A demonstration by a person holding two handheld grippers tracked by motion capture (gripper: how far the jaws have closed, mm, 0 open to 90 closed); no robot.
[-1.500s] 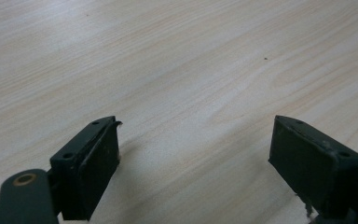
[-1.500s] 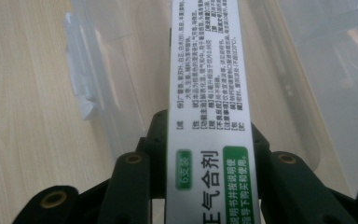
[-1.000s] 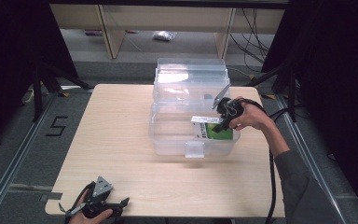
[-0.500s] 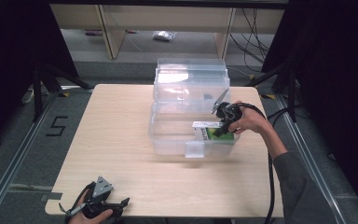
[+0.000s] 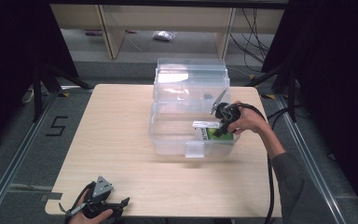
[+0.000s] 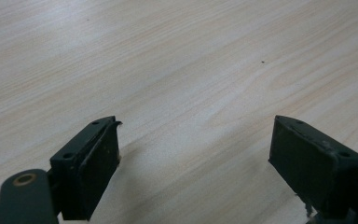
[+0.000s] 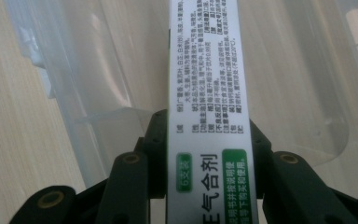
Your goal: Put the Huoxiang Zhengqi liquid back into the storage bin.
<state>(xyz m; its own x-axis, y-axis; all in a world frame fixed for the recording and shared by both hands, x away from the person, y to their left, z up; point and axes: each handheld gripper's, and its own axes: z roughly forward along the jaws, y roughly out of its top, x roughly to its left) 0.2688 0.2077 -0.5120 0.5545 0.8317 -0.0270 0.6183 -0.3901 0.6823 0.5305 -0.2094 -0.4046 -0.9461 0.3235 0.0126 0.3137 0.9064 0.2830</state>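
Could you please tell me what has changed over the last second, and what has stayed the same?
The right gripper, shut on the green-and-white box, has lowered it deeper into the clear plastic bin, drifting slightly toward the person's side. Nothing was taken hold of or let go. The left gripper stays open at the near edge of the table, and the bin, with its lid open, has not moved.

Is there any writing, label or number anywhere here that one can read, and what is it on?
"5": black mark on the grey floor left of the table.
"气合剂": large black characters on the white and green box held by the right tongs inside the clear plastic bin.
White characters on the box's green patches: too blurred to read.
Small black print in columns on the box: too small to read.
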